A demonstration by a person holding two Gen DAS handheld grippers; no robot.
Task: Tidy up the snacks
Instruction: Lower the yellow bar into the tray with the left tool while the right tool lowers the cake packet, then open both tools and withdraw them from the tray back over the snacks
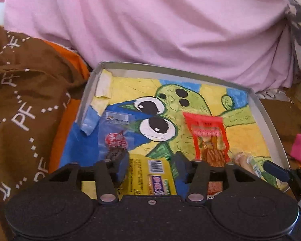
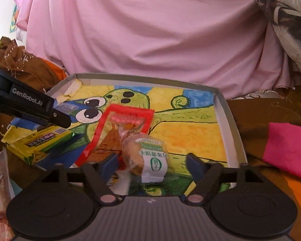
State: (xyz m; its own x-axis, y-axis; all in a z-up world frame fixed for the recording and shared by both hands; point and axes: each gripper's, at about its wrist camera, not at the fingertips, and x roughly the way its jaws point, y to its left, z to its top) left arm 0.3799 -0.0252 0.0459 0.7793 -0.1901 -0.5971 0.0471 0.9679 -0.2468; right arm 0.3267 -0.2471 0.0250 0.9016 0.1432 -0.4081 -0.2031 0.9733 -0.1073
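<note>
Left gripper (image 1: 151, 167) spread over the yellow packet (image 1: 150, 177) in the tray (image 1: 258, 108); right gripper (image 2: 152, 163) spread around a wrapped pastry (image 2: 148, 153), perhaps touching it

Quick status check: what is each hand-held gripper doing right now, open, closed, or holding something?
Left hand-held gripper: open, holding nothing, over the yellow snack pack.
Right hand-held gripper: open, around the wrapped pastry, not clamped.
</note>
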